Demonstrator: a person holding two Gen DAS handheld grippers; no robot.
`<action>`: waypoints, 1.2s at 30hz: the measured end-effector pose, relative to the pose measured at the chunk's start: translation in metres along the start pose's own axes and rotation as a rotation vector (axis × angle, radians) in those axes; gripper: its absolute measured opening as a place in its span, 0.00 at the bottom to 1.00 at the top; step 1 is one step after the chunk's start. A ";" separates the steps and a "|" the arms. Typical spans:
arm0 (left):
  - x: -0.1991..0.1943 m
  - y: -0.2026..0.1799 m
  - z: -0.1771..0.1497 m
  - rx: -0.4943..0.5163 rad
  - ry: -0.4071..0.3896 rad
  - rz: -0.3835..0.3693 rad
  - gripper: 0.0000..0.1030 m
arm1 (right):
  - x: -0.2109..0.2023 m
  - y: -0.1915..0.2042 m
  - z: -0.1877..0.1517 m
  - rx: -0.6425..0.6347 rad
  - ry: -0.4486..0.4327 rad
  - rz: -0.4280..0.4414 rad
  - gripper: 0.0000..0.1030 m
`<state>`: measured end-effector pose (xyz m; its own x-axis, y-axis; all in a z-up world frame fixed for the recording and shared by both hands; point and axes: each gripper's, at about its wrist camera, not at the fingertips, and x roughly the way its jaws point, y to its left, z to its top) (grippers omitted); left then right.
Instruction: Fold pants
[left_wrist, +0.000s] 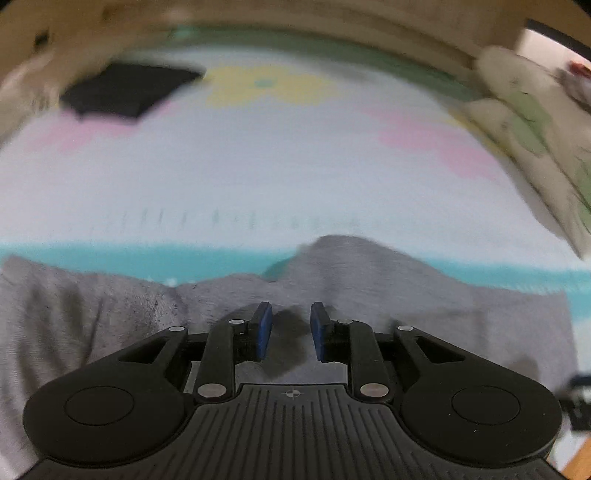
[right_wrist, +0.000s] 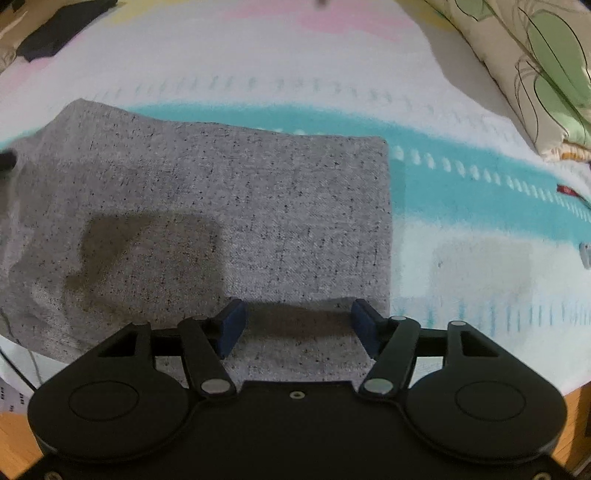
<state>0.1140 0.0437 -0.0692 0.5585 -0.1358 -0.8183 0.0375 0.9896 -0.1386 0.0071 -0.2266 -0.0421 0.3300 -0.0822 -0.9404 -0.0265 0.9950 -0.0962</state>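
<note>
Pants spread on the blanket, a gripper at their near edge in each view

In the right wrist view the pants (right_wrist: 229, 206) fill centre and left, lying on the blanket (right_wrist: 461, 206); the right gripper (right_wrist: 297, 323) sits lower centre over their near edge — a pillow (right_wrist: 535, 74) upper right, a folded garment (right_wrist: 55, 33) upper left. In the left wrist view the left gripper (left_wrist: 291, 330) sits lower centre over the pants.

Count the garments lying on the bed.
2: the gray pants at the near edge under both grippers, and a dark folded garment at the far left. Others may be out of view.
</note>
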 end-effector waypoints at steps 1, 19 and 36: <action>0.014 0.010 0.003 -0.037 0.029 0.024 0.17 | 0.000 0.001 0.001 -0.005 0.000 0.000 0.66; -0.031 0.062 -0.020 -0.170 -0.038 0.061 0.20 | -0.036 0.054 0.047 -0.036 -0.187 0.102 0.65; -0.043 0.082 -0.059 -0.149 -0.041 -0.004 0.20 | 0.055 0.179 0.134 -0.078 -0.112 0.144 0.51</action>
<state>0.0441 0.1280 -0.0777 0.5922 -0.1348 -0.7945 -0.0817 0.9708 -0.2256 0.1468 -0.0458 -0.0673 0.4203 0.0718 -0.9045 -0.1529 0.9882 0.0074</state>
